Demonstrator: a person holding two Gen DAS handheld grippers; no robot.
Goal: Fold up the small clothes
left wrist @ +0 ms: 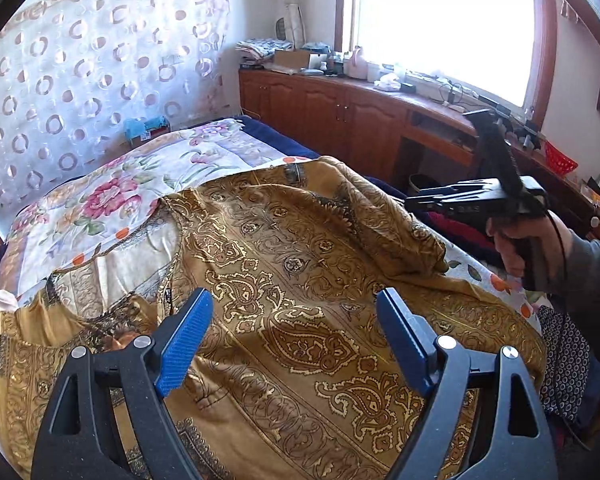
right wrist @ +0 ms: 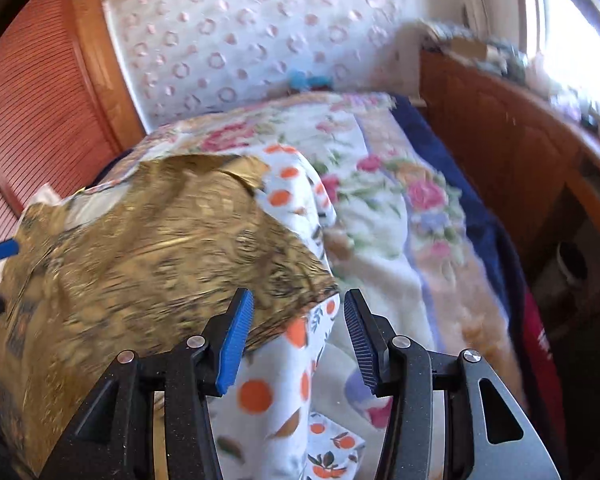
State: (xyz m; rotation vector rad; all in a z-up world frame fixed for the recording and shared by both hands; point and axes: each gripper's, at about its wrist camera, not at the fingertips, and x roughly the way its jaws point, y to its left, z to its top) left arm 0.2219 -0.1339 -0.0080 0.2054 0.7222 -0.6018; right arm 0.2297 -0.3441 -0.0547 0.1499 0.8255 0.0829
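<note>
The gold paisley garment (left wrist: 300,264) is lying across the frame's centre on the bed (left wrist: 148,168), below the wide-open, empty left hand-held gripper (left wrist: 294,340), while the right hand-held gripper (right wrist: 298,340), part-open and empty, is hovering at its right edge.

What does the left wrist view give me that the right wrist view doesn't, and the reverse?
Only left wrist: the hand holding the right gripper, the bright window, and the cluttered counter.

Only right wrist: the slatted wooden door, and the orange-print cloth running on towards the camera between the right gripper's open pads.

Both: the gold paisley garment on the floral bedspread, with nothing gripped.
</note>
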